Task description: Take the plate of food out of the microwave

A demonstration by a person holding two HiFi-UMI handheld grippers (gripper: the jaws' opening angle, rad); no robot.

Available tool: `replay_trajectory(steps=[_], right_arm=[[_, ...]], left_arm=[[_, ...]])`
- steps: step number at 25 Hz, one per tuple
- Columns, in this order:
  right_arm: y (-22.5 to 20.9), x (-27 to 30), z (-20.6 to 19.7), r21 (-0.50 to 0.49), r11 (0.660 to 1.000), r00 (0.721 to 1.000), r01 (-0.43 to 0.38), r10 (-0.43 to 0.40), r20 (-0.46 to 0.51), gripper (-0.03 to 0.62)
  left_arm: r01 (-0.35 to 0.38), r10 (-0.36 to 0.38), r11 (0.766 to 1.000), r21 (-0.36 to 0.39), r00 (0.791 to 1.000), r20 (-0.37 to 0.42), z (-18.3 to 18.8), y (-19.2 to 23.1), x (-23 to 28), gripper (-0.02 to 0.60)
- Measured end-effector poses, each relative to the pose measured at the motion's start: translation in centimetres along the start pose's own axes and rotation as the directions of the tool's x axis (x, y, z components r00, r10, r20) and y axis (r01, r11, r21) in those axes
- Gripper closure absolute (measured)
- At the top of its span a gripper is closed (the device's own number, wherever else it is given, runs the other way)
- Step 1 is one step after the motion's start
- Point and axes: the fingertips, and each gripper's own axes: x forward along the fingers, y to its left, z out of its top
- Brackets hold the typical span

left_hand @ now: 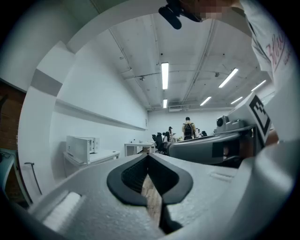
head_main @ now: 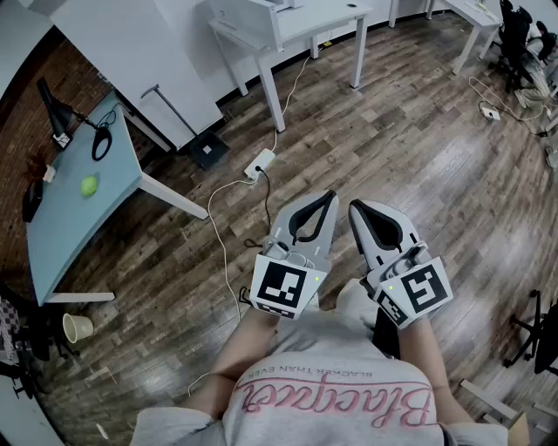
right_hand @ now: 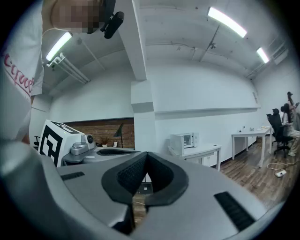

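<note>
A white microwave stands on a white desk against the far wall, its door closed; it also shows in the right gripper view as the microwave. No plate of food is in sight. In the head view my left gripper and right gripper are held side by side in front of the person's body, above the wood floor and far from the microwave. Both are shut with nothing between the jaws. The left gripper and the right gripper show their dark pads meeting at the tips.
A light teal table with a green ball stands at the left. A paper cup lies on the floor. A power strip with white cables crosses the wood floor ahead. White desks line the back; people are far off.
</note>
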Motion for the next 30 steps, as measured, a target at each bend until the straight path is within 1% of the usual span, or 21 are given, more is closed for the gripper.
replay_trajectory(steps=[5,12,16,18,21,25,30], right_arm=[[-2.5,0.1,0.6,-0.011,1.000,1.000,0.003,-0.003,0.010,0.583],[-5.5,1.2,1.3,-0.036,0.998,0.999,-0.048,0.048,0.013,0.583],[-7.4,1.5,2.7,-0.034,0.997,0.995,-0.066,0.068,0.070,0.583],[-8.5,1.5,3.1,-0.033,0.996,0.993,-0.084,0.086,0.080,0.582],[-10.7,1.4,2.8,-0.032,0.995,0.994,-0.092,0.093,0.060,0.582],[-13.3,1.3,2.5,0.030,0.992,0.991,-0.126,0.124,0.049,0.580],[-16.3,1.0,2.4,0.055,0.986,0.987,-0.157,0.154,0.048,0.579]], left_arm=[[-0.019,0.019,1.000,0.007,0.999,0.027,1.1,-0.2,2.1,0.575],[-0.061,0.061,0.998,0.010,0.997,0.048,2.1,-0.4,5.2,0.575],[-0.083,0.083,0.997,-0.007,0.994,0.068,2.5,-0.4,7.4,0.575],[-0.085,0.086,0.996,-0.022,0.993,0.080,2.6,-0.5,8.7,0.575],[-0.061,0.064,0.997,-0.042,0.996,0.069,2.6,-1.2,10.8,0.575],[-0.061,0.064,0.996,-0.065,0.997,0.051,2.6,-1.5,13.2,0.575],[-0.058,0.059,0.989,-0.133,0.998,0.005,2.1,-2.0,16.3,0.574]])
